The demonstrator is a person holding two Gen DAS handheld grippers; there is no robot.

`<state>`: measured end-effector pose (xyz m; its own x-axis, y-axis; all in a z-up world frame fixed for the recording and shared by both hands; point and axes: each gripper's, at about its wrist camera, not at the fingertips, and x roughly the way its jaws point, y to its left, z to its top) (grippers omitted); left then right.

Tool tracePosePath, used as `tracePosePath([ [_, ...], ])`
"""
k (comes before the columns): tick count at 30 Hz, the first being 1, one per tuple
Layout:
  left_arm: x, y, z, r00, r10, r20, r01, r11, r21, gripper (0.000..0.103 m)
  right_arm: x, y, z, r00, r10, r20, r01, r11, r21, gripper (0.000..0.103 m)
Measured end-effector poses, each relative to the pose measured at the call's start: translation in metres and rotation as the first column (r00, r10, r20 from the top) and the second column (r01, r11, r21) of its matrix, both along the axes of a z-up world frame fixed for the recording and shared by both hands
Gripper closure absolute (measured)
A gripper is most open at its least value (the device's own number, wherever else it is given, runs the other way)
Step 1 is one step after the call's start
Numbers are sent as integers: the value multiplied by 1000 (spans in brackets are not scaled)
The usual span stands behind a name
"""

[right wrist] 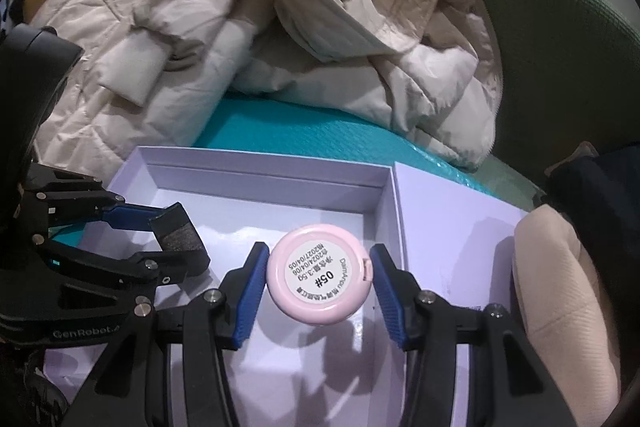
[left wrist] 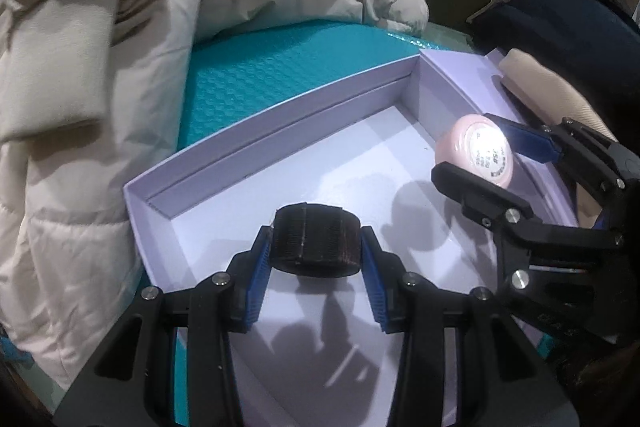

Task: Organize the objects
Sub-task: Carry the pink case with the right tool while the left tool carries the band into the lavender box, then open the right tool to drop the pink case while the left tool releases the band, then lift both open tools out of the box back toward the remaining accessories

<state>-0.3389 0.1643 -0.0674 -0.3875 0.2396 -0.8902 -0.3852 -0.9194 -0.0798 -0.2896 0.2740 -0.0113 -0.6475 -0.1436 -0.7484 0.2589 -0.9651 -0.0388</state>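
A pale lilac open box (left wrist: 256, 151) (right wrist: 264, 173) lies on a teal padded mailer (left wrist: 288, 79) (right wrist: 304, 131). My left gripper (left wrist: 318, 247) is shut on a black round ribbed object (left wrist: 316, 245), held above the box floor. In the right wrist view that same black object (right wrist: 180, 227) shows at the left, in the left gripper (right wrist: 160, 239). My right gripper (right wrist: 320, 283) is shut on a round pink compact (right wrist: 320, 279) with a white printed label, over the box's far right corner. From the left wrist camera, the compact (left wrist: 480, 151) and the right gripper (left wrist: 492, 155) appear at the right.
A cream puffer jacket (left wrist: 80, 67) (right wrist: 280, 27) is heaped behind and to the left of the box. A green chair back (right wrist: 560, 47) rises at the right. A beige rolled cloth (right wrist: 560, 287) lies by the box's right side, with dark fabric (left wrist: 560, 27) beyond.
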Motion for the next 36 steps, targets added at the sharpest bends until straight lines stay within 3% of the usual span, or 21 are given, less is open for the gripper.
tracePosePath([
  [13,-7,8,-12,1000,6,0,-6,997,-79,62,-2,-2,-4,999,-14,36,13,1000,29,50],
  [15,-4,8,-11,1000,12,4,-12,996,-92,61,0,-2,-4,998,-22,52,20,999,42,44],
  [19,-2,8,-8,1000,16,0,-16,995,-100,50,8,1,-1,998,-32,50,30,998,47,41],
  [36,32,3,46,997,44,-65,-48,997,-56,48,47,10,51,999,-42,-33,43,999,32,41],
])
